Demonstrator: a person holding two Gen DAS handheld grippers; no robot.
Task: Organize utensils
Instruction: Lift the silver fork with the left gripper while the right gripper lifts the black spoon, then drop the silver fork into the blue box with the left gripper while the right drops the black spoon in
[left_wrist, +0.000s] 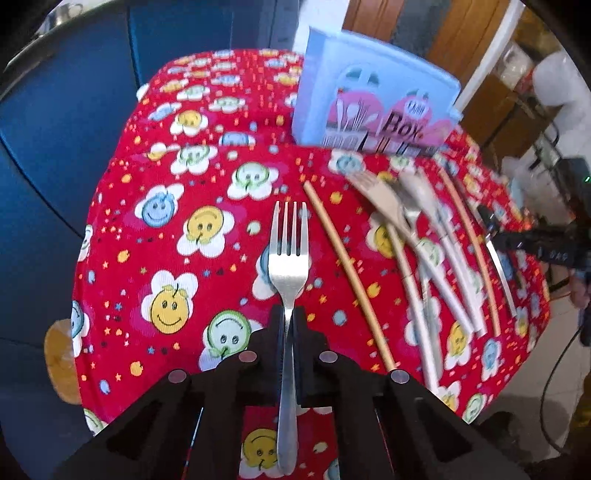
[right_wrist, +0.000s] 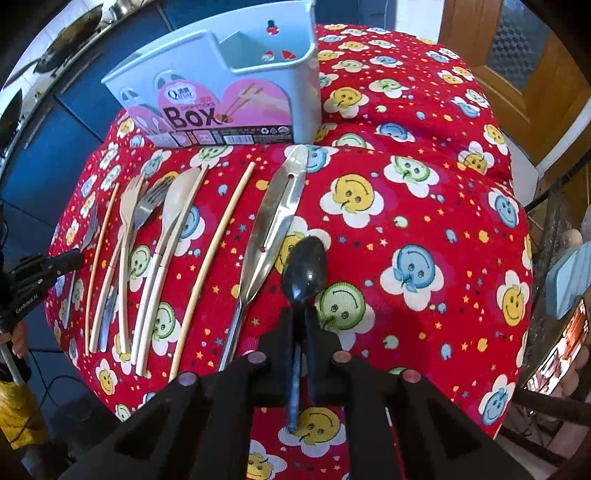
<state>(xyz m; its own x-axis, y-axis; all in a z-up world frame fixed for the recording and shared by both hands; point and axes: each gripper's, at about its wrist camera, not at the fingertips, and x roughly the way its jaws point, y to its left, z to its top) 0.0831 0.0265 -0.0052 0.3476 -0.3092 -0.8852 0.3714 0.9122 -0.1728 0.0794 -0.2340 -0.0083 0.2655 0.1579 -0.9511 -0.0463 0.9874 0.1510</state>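
Note:
My left gripper (left_wrist: 289, 314) is shut on a steel fork (left_wrist: 289, 258), tines pointing away, held above the red smiley tablecloth (left_wrist: 166, 240). My right gripper (right_wrist: 300, 314) is shut on a dark spoon (right_wrist: 306, 267), bowl pointing away. The pale blue chopsticks box (right_wrist: 221, 74) stands at the far side of the table; it also shows in the left wrist view (left_wrist: 373, 96). Between the grippers lie several utensils: a wooden chopstick (right_wrist: 212, 258), steel tongs (right_wrist: 275, 218), white-handled cutlery (right_wrist: 162, 240) and a fork (right_wrist: 147, 206).
The left gripper shows at the left edge of the right wrist view (right_wrist: 40, 273); the right gripper shows at the right edge of the left wrist view (left_wrist: 546, 251). Blue cabinets (left_wrist: 55, 129) stand behind the table. A wooden door (right_wrist: 517, 55) is at the right.

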